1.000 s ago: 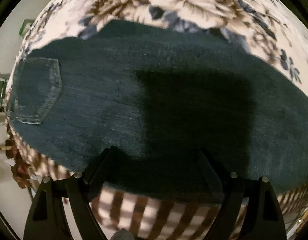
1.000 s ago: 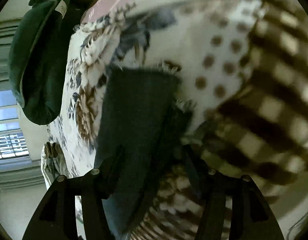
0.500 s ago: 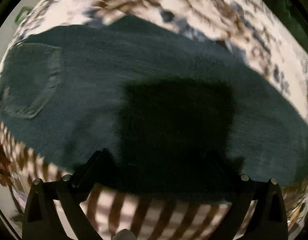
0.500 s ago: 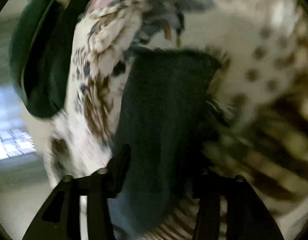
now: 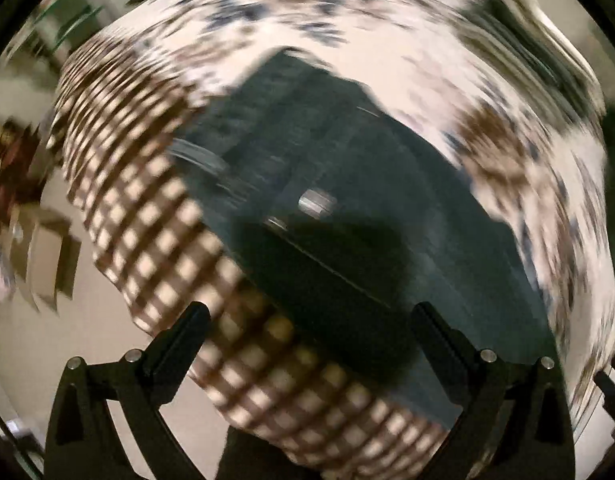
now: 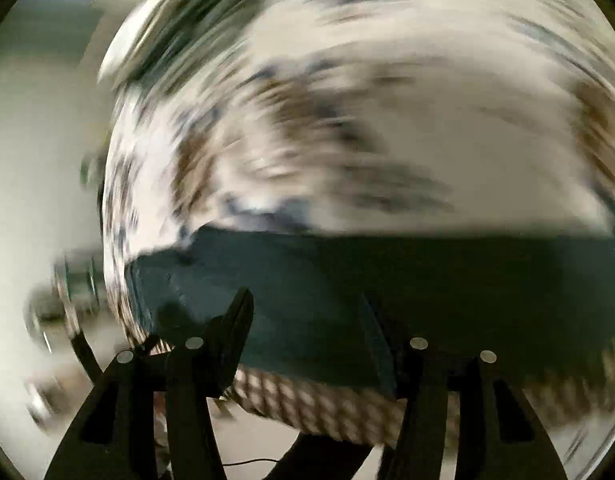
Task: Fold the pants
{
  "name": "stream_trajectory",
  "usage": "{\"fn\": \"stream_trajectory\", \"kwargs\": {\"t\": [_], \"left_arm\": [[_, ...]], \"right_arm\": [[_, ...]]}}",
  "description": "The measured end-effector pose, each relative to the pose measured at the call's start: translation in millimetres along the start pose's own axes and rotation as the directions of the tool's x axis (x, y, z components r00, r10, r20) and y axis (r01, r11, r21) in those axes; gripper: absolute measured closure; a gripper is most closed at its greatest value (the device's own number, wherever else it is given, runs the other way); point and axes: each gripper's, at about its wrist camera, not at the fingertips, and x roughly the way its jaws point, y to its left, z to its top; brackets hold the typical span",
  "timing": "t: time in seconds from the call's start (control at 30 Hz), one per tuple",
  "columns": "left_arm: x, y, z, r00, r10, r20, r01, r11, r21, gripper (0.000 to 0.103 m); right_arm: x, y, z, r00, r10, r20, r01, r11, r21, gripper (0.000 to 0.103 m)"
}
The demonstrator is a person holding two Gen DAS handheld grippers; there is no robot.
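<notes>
Dark blue jeans [image 5: 347, 208] lie flat on a bed with a floral and checked cover [image 5: 155, 216]. In the left wrist view the waist end with a metal button [image 5: 317, 202] points up and left; my left gripper [image 5: 307, 320] is open and empty above the bed's edge, near the jeans. In the right wrist view the jeans [image 6: 387, 280] stretch across as a dark band. My right gripper [image 6: 303, 312] is open with its fingers over the jeans' near edge, holding nothing. Both views are motion-blurred.
The bed's checked edge [image 6: 319, 404] drops to a pale floor [image 5: 47, 340] at the near side. A dark green object [image 6: 179, 32] lies at the far end of the bed. Clutter [image 5: 11, 168] stands at the left by the floor.
Both grippers have swung quickly. The left view has turned from the leg and back pocket to the waist and button. The right view has turned so the jeans now lie across it.
</notes>
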Motion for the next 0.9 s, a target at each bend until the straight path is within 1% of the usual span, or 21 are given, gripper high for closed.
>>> {"fn": "stream_trajectory", "kwargs": {"t": [0.03,0.07,0.13,0.23,0.27,0.3,0.33,0.37,0.4,0.43,0.47,0.5,0.53,0.6,0.67,0.7,0.73,0.77,0.83,0.87,0.9], "left_arm": [[1.7,5.6,0.5,1.000,-0.009,0.003,0.009,1.000,-0.024,0.000],[5.0,14.5,9.7,1.000,-0.012,0.005,0.012,0.998,-0.056,0.000],[12.9,31.4,24.0,1.000,-0.022,0.016,0.024,0.994,-0.108,0.000],[30.3,49.5,41.9,0.999,-0.049,0.004,0.049,0.981,-0.189,0.000],[35.6,54.6,46.3,0.998,-0.065,0.004,0.064,0.975,-0.211,0.000],[41.5,59.9,50.5,0.997,-0.083,0.000,0.081,0.969,-0.234,0.003],[45.8,63.6,53.3,0.996,-0.094,-0.001,0.090,0.963,-0.255,0.006],[50.1,67.3,55.3,0.993,-0.114,0.008,0.112,0.956,-0.273,0.010],[52.2,69.4,54.9,0.992,-0.127,0.013,0.126,0.951,-0.283,0.026],[54.1,72.0,55.0,0.989,-0.145,0.017,0.144,0.946,-0.291,0.046],[56.1,73.5,56.1,0.991,-0.133,0.011,0.130,0.946,-0.296,0.052],[55.9,77.1,55.3,0.991,-0.135,0.012,0.132,0.944,-0.302,0.062],[55.2,78.1,56.6,0.989,-0.145,0.015,0.143,0.943,-0.301,0.067],[48.1,81.5,53.5,0.988,-0.151,0.018,0.150,0.949,-0.278,0.071],[43.3,84.2,52.4,0.989,-0.147,0.012,0.145,0.958,-0.249,0.072],[42.8,85.5,53.6,0.990,-0.143,0.010,0.142,0.961,-0.239,0.072],[42.2,87.0,54.7,0.990,-0.142,0.005,0.139,0.964,-0.229,0.072],[43.6,86.4,58.3,0.990,-0.143,0.000,0.140,0.964,-0.225,0.072],[40.5,84.8,60.5,0.990,-0.140,-0.002,0.137,0.968,-0.211,0.072],[39.1,82.6,61.9,0.991,-0.136,-0.001,0.133,0.970,-0.202,0.072],[36.0,81.1,62.1,0.992,-0.129,0.002,0.127,0.973,-0.191,0.072]], "right_arm": [[27.3,26.4,16.6,0.999,0.000,-0.040,-0.003,0.999,-0.052,0.046],[58.1,53.7,32.1,0.996,-0.015,-0.082,0.007,0.995,-0.104,0.046],[105.8,91.7,50.4,0.985,-0.073,-0.157,0.043,0.981,-0.191,0.046],[163.2,124.8,71.1,0.956,-0.186,-0.228,0.114,0.949,-0.295,0.046],[178.0,128.1,73.9,0.939,-0.237,-0.250,0.152,0.936,-0.319,0.046],[187.9,130.3,74.5,0.927,-0.252,-0.277,0.154,0.931,-0.332,0.061],[190.9,132.9,75.1,0.928,-0.244,-0.281,0.142,0.930,-0.338,0.074],[190.6,136.7,74.4,0.927,-0.265,-0.264,0.161,0.920,-0.358,0.087],[188.2,139.4,73.2,0.927,-0.280,-0.250,0.175,0.912,-0.371,0.093],[184.9,141.9,75.4,0.929,-0.283,-0.239,0.182,0.911,-0.369,0.094],[175.2,141.2,76.4,0.938,-0.275,-0.212,0.187,0.915,-0.357,0.096],[168.0,144.0,77.2,0.944,-0.268,-0.194,0.189,0.918,-0.349,0.098],[161.0,143.4,80.3,0.949,-0.259,-0.177,0.189,0.922,-0.337,0.098],[149.1,140.2,87.7,0.961,-0.239,-0.138,0.189,0.935,-0.301,0.101],[140.3,134.7,94.4,0.967,-0.233,-0.103,0.198,0.942,-0.269,0.102],[143.8,134.8,101.2,0.969,-0.222,-0.108,0.189,0.949,-0.254,0.102],[147.1,130.2,104.7,0.971,-0.191,-0.146,0.155,0.962,-0.227,0.102],[151.1,125.0,111.6,0.972,-0.155,-0.176,0.124,0.977,-0.172,0.102],[151.0,110.9,122.4,0.973,-0.094,-0.212,0.075,0.993,-0.096,0.100],[154.5,105.1,127.6,0.968,-0.059,-0.245,0.047,0.997,-0.056,0.093],[156.6,96.0,131.1,0.961,-0.028,-0.274,0.027,1.000,-0.008,0.068]]}}
